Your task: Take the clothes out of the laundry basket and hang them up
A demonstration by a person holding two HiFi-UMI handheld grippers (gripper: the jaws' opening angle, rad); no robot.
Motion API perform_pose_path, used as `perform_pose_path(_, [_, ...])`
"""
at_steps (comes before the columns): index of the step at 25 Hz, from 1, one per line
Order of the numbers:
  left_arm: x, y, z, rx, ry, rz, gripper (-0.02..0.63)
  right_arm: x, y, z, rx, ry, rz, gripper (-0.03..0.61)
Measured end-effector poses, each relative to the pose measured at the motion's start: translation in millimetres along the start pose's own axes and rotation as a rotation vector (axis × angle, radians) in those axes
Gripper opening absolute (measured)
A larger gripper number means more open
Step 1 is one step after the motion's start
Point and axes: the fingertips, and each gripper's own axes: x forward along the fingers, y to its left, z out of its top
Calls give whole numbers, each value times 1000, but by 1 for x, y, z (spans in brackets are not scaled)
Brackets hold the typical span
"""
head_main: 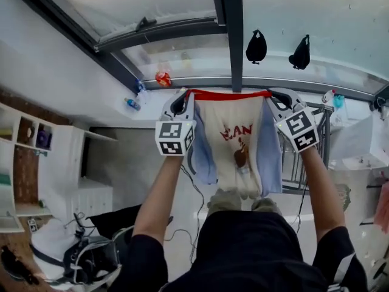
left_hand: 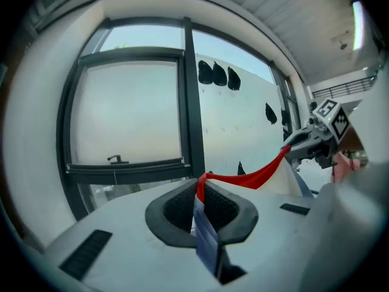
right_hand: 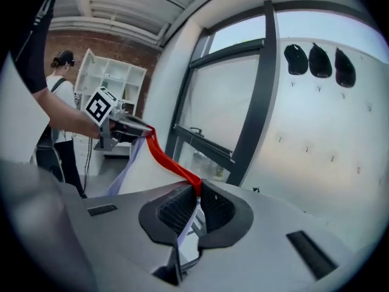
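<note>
A small cream garment [head_main: 234, 148] with a red neck band, pale blue sleeves and a red print hangs stretched between my two grippers at chest height. My left gripper [head_main: 182, 102] is shut on the garment's left shoulder; in the left gripper view the red band [left_hand: 243, 178] runs from its jaws across to the other gripper. My right gripper [head_main: 278, 100] is shut on the right shoulder, and in the right gripper view the red band [right_hand: 170, 160] leads away to the left gripper. No laundry basket shows in any view.
A tall window with a dark frame [head_main: 231, 35] faces me, with dark hooks [head_main: 256, 46] stuck on the pane. A metal drying rack [head_main: 310, 157] stands at the right. White shelves [head_main: 36, 163] stand at the left, and bags lie on the floor [head_main: 79, 254].
</note>
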Motion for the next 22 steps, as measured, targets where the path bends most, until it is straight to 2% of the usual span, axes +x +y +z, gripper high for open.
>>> perform_pose_path(3, [32, 1, -28, 50, 53, -61, 12, 25, -10, -23, 57, 48, -47, 14])
perform_pose_path(7, [76, -2, -60, 104, 113, -118, 12, 56, -27, -63, 20, 151, -128, 14])
perform_pose_path(11, [117, -8, -98, 145, 193, -165, 12, 81, -36, -100, 26, 221, -146, 14])
perform_pose_path(13, [137, -9, -117, 119, 228, -184, 12, 95, -43, -118, 31, 250, -146, 14])
perform_pose_path(16, [158, -10, -145, -13, 297, -217, 12, 118, -47, -148, 49, 309, -120, 14])
perform_pose_path(20, [185, -12, -176, 63, 356, -260, 12, 146, -60, -175, 130, 357, -132, 14])
perform_pose_path(22, [196, -9, -190, 52, 375, -268, 12, 160, -64, -188, 125, 382, -153, 14])
